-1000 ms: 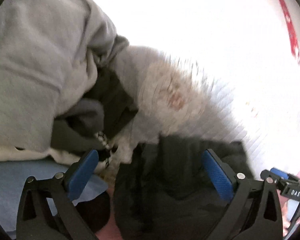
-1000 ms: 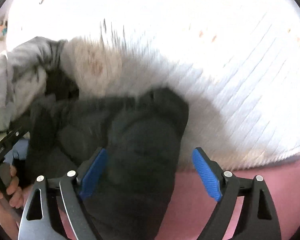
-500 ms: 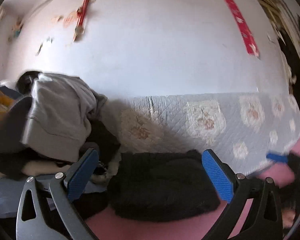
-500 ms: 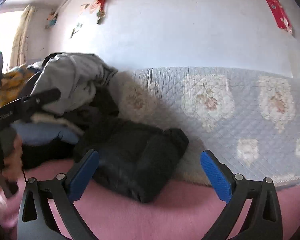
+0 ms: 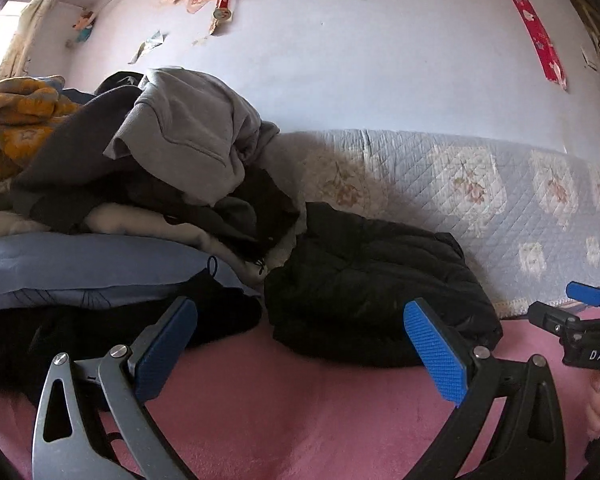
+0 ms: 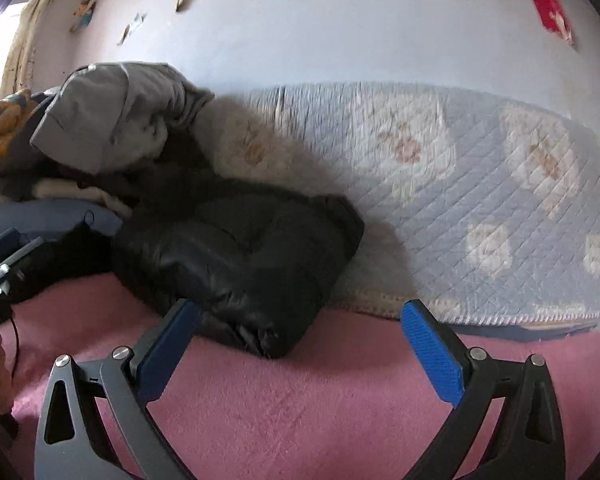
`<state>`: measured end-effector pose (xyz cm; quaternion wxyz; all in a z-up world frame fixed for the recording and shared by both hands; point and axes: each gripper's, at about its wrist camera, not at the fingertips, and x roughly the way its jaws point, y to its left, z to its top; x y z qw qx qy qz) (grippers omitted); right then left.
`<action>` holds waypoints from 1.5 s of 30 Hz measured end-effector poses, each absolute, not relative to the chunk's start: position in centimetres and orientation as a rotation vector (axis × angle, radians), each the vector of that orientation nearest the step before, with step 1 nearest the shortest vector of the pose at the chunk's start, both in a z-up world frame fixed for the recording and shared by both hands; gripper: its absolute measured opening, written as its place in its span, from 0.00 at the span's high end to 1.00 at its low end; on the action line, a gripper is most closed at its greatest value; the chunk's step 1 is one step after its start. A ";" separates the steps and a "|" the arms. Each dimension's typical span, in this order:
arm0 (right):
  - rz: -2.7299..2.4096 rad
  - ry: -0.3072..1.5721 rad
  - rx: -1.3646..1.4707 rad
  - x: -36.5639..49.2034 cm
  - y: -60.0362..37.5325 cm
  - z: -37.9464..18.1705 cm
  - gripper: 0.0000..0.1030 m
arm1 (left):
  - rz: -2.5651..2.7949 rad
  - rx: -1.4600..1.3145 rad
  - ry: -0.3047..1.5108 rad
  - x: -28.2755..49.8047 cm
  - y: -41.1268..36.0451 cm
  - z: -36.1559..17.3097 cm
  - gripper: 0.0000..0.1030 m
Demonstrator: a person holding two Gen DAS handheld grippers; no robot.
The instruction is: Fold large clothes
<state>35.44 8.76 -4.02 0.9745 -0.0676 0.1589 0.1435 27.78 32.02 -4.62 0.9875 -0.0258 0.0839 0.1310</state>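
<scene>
We see a pink bed (image 5: 284, 412) with a quilt (image 6: 480, 184) along the wall. A big pile (image 5: 148, 184) of unfolded clothes sits at the left, grey hoodie (image 5: 188, 136) on top. Just right of it, touching the pile and the quilt, a black jacket (image 5: 376, 292) lies on the pink cover in a compact bundle; we judge that one folded and put down. The pile looks untouched, so most of the task is left, likely many garments. Left gripper (image 5: 300, 356) jaws spread wide, holding nothing, short of the jacket. Right gripper (image 6: 300, 352) likewise spread and empty, near the jacket's front corner. Next we'd pick from the pile.
</scene>
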 end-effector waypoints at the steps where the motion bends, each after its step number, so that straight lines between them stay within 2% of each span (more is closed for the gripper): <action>1: 0.292 0.332 -0.121 35.6 8.6 -4.2 0.00 | 0.263 -0.039 0.171 27.7 31.8 -4.8 0.00; 45: 0.323 0.291 -0.255 33.7 11.3 -4.3 0.00 | 0.263 0.026 0.239 28.9 30.8 -4.8 0.00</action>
